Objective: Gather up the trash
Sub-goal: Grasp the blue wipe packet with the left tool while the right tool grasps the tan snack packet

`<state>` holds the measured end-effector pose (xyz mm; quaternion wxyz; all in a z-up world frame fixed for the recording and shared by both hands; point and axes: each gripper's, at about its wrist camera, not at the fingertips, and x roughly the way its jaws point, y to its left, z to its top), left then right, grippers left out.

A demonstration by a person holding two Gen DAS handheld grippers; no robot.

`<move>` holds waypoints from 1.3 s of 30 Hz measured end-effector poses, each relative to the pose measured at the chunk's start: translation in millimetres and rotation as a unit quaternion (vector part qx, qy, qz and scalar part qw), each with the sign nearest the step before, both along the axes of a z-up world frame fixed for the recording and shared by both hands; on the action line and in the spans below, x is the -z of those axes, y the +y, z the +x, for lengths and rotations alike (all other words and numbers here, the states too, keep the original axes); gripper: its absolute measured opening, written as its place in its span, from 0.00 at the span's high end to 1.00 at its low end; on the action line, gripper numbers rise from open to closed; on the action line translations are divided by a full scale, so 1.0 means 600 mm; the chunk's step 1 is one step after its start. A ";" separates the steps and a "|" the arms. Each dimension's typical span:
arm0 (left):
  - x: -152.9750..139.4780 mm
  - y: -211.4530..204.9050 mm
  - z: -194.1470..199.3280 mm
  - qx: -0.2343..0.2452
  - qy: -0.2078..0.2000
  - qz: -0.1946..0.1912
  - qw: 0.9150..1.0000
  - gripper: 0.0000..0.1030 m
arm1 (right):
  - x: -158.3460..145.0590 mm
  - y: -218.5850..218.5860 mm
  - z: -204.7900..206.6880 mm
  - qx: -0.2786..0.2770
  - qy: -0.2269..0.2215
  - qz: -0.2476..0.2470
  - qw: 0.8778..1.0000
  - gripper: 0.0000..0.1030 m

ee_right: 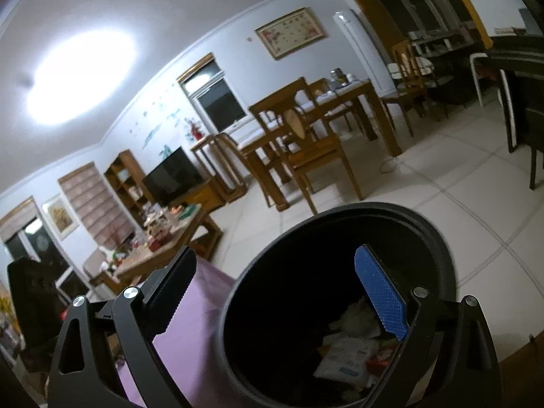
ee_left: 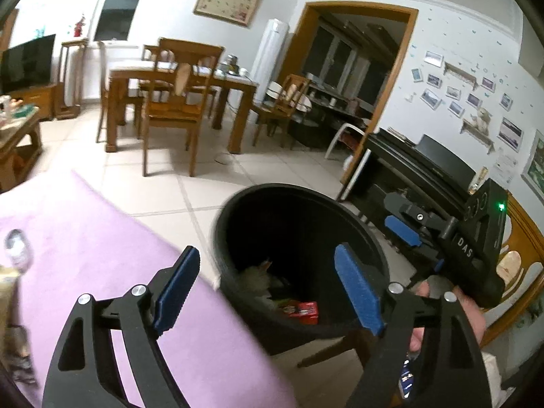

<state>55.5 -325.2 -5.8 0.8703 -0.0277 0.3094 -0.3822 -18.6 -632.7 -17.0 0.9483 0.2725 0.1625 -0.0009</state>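
Both tools are wide apart and hold nothing: left tool [ee_left: 268,285], right tool [ee_right: 282,292]. They hang over the black bin [ee_left: 238,224] with trash [ee_right: 346,357] inside.

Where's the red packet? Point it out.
In the left wrist view, the red packet lies at the bottom of the black bin, right of the purple cloth.

The bin [ee_left: 238,238] below the left gripper [ee_left: 268,289] looked matt black plastic, with crumpled paper [ee_right: 343,357] and a glossy red packet [ee_left: 302,311] inside. The gripper's pads [ee_left: 357,289] were rough, ridged blue rubber on matt black arms with shiny metal pins. Left of it lay soft purple cloth [ee_left: 102,255]. Ahead stood a varnished wooden chair [ee_left: 173,108] on smooth pale tiles [ee_left: 204,187].
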 end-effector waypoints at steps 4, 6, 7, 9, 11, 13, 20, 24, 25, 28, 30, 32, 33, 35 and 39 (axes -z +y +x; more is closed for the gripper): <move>-0.002 0.071 -0.001 -0.034 -0.002 0.000 0.999 0.21 | -0.020 0.057 0.013 -0.027 0.003 -0.018 0.999 0.10; -0.001 0.113 0.000 -0.055 0.000 -0.002 0.999 0.21 | -0.029 0.078 0.020 -0.039 0.005 -0.023 0.999 0.10; 0.000 0.134 0.000 -0.066 0.001 -0.003 0.998 0.21 | -0.033 0.096 0.025 -0.048 0.007 -0.026 0.998 0.10; 0.002 0.181 0.002 -0.089 0.003 -0.009 0.996 0.21 | -0.040 0.128 0.035 -0.064 0.010 -0.032 0.997 0.10; 0.003 0.230 0.005 -0.116 0.006 -0.015 0.993 0.21 | -0.046 0.165 0.048 -0.083 0.015 -0.039 0.996 0.10; 0.006 0.271 0.011 -0.137 0.009 -0.018 0.990 0.21 | -0.049 0.206 0.062 -0.106 0.020 -0.044 0.993 0.10; 0.042 0.402 0.066 -0.221 0.054 0.029 0.973 0.21 | -0.060 0.357 0.124 -0.191 0.047 -0.053 0.979 0.10; 0.064 0.429 0.108 -0.224 0.085 0.065 0.969 0.21 | -0.064 0.451 0.160 -0.245 0.071 -0.055 0.965 0.10; 0.068 0.431 0.115 -0.222 0.089 0.073 0.968 0.21 | -0.062 0.478 0.170 -0.261 0.079 -0.057 0.961 0.10; 0.082 0.437 0.137 -0.212 0.101 0.095 0.967 0.21 | -0.052 0.539 0.197 -0.299 0.104 -0.057 0.947 0.10; 0.090 0.437 0.150 -0.207 0.110 0.101 0.967 0.21 | -0.045 0.560 0.208 -0.313 0.117 -0.062 0.941 0.12; 0.095 0.438 0.160 -0.197 0.118 0.098 0.968 0.21 | -0.043 0.596 0.224 -0.327 0.133 -0.066 0.933 0.16; 0.100 0.445 0.161 -0.193 0.120 0.097 0.969 0.19 | -0.040 0.608 0.231 -0.333 0.140 -0.067 0.930 0.18; 0.103 0.446 0.167 -0.193 0.120 0.100 0.969 0.12 | -0.031 0.626 0.249 -0.344 0.158 -0.070 0.923 0.22; 0.110 0.444 0.171 -0.184 0.120 0.097 0.971 0.12 | -0.011 0.642 0.279 -0.352 0.189 -0.064 0.914 0.28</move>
